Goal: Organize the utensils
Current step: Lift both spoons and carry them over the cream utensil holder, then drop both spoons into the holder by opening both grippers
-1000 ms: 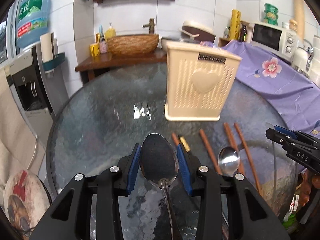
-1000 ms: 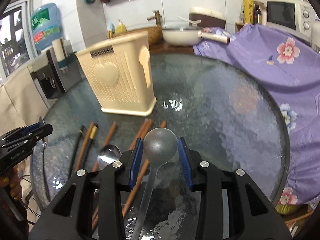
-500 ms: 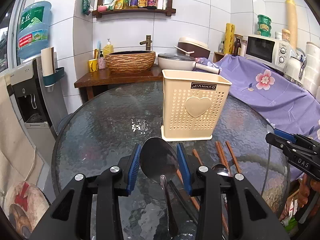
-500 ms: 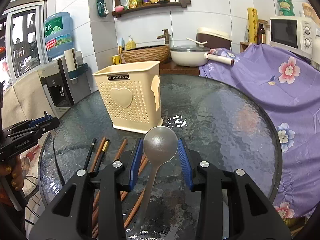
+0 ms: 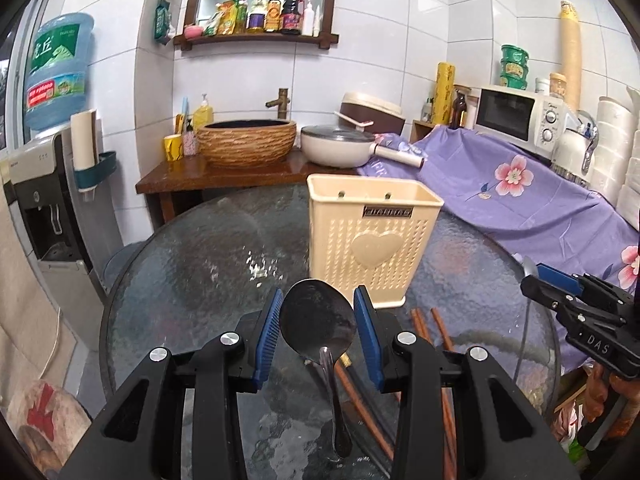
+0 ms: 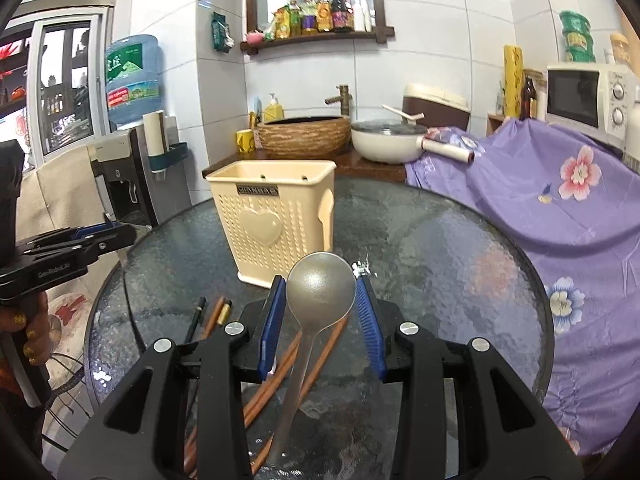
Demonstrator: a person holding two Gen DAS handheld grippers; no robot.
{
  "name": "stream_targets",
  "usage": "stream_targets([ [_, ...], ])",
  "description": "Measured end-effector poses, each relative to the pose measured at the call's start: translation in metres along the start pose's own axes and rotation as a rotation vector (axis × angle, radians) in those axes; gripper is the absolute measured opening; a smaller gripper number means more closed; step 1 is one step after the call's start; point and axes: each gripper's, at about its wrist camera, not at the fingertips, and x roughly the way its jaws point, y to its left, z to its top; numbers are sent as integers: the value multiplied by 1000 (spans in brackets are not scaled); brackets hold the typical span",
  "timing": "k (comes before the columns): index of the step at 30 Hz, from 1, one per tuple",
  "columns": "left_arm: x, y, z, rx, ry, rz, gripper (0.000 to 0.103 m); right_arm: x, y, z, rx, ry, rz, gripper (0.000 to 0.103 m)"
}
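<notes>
A: Standing by the round glass desk [image 5: 192,280]. Left tool [image 5: 318,318] is clamped on a dark spoon [image 5: 318,322], blue pads against both sides of the bowl, handle hanging down toward the camera. Right tool [image 6: 320,306] is doing the same with a matte grey spoon [image 6: 320,294].

B: Where's the holder?

A: The cream holder [image 5: 372,240] stands upright on the desk just past both tools, heart panel facing us. Looks empty from the left cam, which peeks over the rim; the right cam only gets the rim and a spoon shape on its side wall.

B: Chopsticks?

A: Lying flat on the glass. Left cam shows brown chopsticks [image 5: 440,332] to the right of its spoon, partly hidden by the tool. Right cam shows a black and brown bunch on the left and a pair running under the spoon. Each cam also catches the other tool side-on at its edge.
</notes>
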Motion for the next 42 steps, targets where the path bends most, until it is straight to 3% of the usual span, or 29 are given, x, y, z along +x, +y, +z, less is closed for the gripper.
stream_targets([
  [8, 6, -5, 42, 37, -41, -46, 36, 10, 19, 45, -79, -82, 25, 37],
  [16, 18, 2, 132, -33, -133, -87, 36, 33, 30, 138, -93, -222, -8, 37],
  [23, 56, 2, 173, -75, -183, -18, 36, 73, 26, 192, -69, -299, -95, 37],
  [27, 77, -2, 168, -76, -188, -4, 36, 105, 21, 190, -72, -280, -139, 37],
  [32, 93, -6, 146, -55, -183, 14, 36, 130, 15, 159, -63, -237, -146, 37],
  [42, 116, 5, 109, -66, -111, 30, 36, 139, 18, 106, -103, -183, -141, 37],
])
